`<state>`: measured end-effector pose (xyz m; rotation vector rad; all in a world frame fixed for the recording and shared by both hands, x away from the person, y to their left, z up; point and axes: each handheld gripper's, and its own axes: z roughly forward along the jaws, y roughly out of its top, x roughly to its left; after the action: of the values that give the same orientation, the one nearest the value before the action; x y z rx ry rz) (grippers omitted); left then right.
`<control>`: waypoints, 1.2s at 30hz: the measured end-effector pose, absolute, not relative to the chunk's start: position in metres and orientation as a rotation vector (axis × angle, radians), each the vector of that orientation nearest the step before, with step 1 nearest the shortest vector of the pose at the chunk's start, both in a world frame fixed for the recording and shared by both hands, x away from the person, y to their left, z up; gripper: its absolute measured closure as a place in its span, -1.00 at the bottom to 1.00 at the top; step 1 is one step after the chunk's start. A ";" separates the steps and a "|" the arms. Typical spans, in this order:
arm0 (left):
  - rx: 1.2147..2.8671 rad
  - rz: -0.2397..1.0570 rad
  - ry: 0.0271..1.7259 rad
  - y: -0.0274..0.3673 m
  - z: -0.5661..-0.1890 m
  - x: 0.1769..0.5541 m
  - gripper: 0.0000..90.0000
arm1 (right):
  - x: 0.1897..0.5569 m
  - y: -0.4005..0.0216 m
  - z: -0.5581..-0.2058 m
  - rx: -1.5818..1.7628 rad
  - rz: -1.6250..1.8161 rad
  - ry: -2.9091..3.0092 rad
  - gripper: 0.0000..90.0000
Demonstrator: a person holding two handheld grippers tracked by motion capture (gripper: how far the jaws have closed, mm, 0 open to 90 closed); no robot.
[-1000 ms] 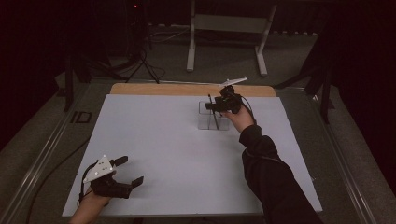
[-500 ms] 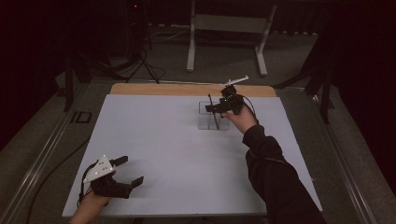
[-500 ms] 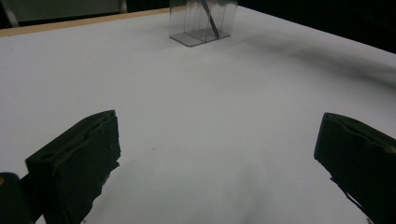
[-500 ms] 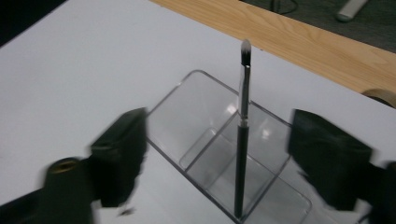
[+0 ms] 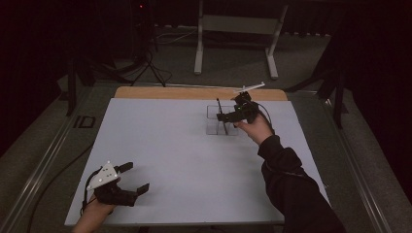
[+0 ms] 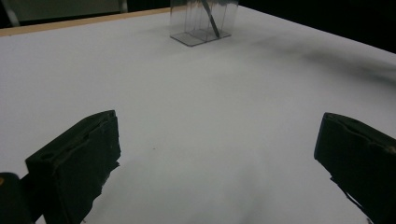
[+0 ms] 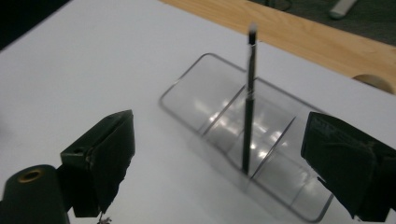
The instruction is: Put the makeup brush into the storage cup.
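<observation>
Right gripper (image 7: pixel 219 177) jaws just opened wide, empty; slim black pen (image 7: pixel 248 121) stood between them in clear plastic divided holder (image 7: pixel 187 100). Left gripper (image 6: pixel 219 158) gaped, empty.

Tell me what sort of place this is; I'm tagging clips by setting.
Probably a lab or studio set up for recording: a white-covered table in a dark room, metal stands behind it, and cables on the floor.
</observation>
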<state>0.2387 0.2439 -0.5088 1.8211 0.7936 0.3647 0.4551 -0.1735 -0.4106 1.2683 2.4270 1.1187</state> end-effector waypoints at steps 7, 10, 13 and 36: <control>1.821 0.363 0.797 0.244 -0.509 0.239 -0.97 | 0.440 -0.184 -0.406 1.189 1.135 2.474 -0.78; 1.821 0.366 0.796 0.244 -0.509 0.239 -0.97 | 0.434 -0.189 -0.406 1.190 1.159 2.467 -0.78; 1.821 0.365 0.796 0.244 -0.509 0.239 -0.97 | 0.428 -0.193 -0.406 1.184 1.164 2.463 -0.78; 1.829 0.357 0.793 0.243 -0.509 0.238 -0.97 | 0.369 -0.226 -0.431 1.067 1.427 2.478 -0.78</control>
<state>0.2384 0.2427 -0.5093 1.8290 0.7929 0.3572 0.3687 -0.2261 -0.4311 1.0673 2.4779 1.4274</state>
